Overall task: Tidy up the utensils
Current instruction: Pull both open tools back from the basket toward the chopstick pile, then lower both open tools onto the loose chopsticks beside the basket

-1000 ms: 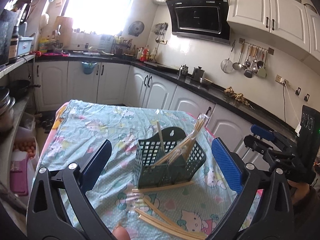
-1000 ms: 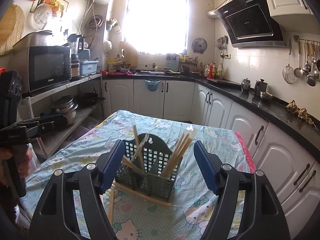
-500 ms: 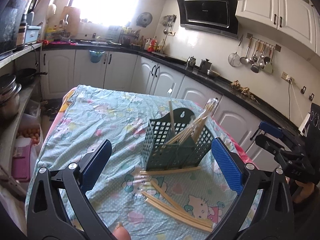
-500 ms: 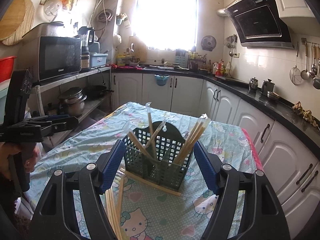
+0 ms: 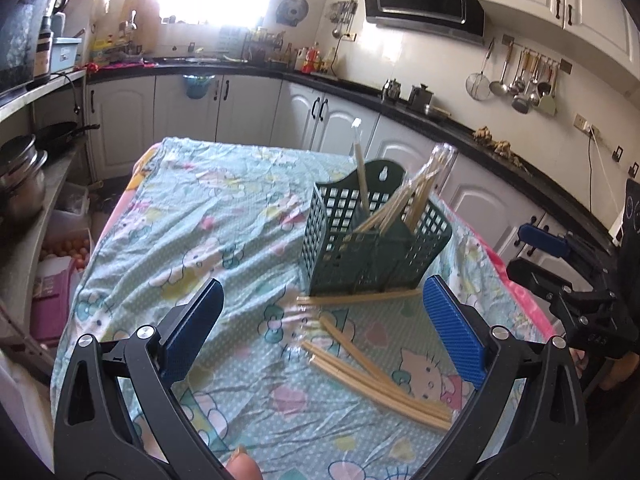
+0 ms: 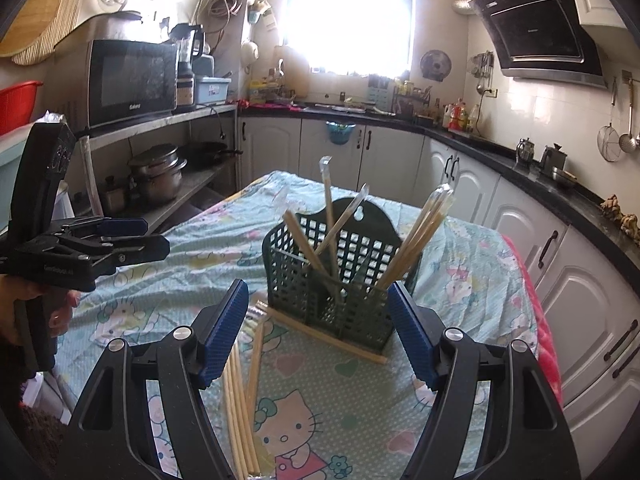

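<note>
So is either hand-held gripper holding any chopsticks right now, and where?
No. The left hand-held gripper and right hand-held gripper are open and empty above the loose chopsticks.

A home kitchen, this one. White cabinets [image 6: 580, 304] run under a black counter [image 6: 520, 160] round two walls, a black range hood [image 6: 536, 28] slants on the tiled wall, ladles and a strainer [image 5: 516, 84] hang from a rail. A microwave [image 6: 132, 80] and a blender sit on a shelf, pots [image 6: 156, 172] below. Bright window [image 6: 348, 12] behind, cartoon-cat cloth [image 6: 304, 408] over the table.
</note>
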A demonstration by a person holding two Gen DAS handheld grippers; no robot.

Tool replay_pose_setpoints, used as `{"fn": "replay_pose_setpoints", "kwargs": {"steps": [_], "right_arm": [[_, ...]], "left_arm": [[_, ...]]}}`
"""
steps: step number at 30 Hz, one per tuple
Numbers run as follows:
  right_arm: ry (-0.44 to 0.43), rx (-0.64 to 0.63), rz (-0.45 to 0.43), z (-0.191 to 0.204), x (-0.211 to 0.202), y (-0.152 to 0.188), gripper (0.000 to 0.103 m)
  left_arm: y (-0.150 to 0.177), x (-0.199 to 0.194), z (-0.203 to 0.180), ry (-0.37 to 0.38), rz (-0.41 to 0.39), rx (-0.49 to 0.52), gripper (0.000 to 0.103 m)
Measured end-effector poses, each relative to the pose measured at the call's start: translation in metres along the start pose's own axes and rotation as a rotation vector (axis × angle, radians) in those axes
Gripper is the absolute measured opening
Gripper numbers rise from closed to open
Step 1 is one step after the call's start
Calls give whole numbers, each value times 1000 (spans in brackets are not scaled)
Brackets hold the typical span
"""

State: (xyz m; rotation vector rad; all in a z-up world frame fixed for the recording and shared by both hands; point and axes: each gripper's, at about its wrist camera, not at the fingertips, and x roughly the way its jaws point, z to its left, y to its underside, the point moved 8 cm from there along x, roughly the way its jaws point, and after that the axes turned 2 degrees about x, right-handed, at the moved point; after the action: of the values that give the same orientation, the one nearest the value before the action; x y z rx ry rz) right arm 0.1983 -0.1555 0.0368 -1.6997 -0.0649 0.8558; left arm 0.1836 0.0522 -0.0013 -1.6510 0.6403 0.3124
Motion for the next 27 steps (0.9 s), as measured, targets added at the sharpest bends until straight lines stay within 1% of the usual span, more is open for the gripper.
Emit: {"fn": "replay_pose_setpoints", "kwargs": {"steps": [7,15,17,21,26,27], "right_arm": [[-12,-9,42,4,18,11,69],[-24,-13,81,4,33,24,69],[-29,-16,92,5,37,27,69],[-42,-21,108,8,43,32,69],[-63,-24,136,13,52,39,69],[-67,-24,141,14,54,40,69]], "left_arm": [[22,12,5,10,62,-18,92],[47,23,9,39,130,-53,92],[52,25,11,57,148,-73,85],[61,30,13,73,179,-97,76],[74,38,12,100,224,-123,59],[77,40,12,107,234,-130,58]]}}
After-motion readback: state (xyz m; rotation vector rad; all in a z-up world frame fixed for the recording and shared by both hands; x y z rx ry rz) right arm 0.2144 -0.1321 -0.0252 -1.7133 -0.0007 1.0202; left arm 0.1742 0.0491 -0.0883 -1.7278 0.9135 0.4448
